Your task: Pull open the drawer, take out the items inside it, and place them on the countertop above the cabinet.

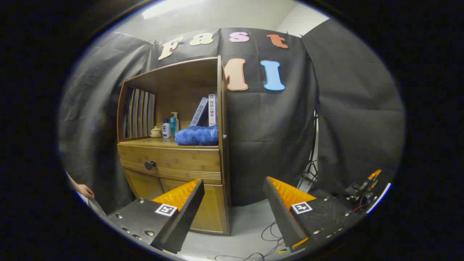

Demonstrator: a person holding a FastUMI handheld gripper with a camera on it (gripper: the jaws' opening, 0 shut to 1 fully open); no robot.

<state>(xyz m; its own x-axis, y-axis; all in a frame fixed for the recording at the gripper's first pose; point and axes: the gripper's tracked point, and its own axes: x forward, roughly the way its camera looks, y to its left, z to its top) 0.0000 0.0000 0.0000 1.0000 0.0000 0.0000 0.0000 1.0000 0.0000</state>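
Gripper (233, 188) hangs released, fingers spread wide with nothing between them, well short of the wooden cabinet (174, 145) whose drawer (170, 163) sits closed beyond them.

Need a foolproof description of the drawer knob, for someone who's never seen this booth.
Find the wooden cabinet against the black cloth wall. Just under its countertop, where a blue towel lies, runs a wide closed drawer. The knob is the one dark round button on its front, left of centre, well beyond the open jaws of the gripper.
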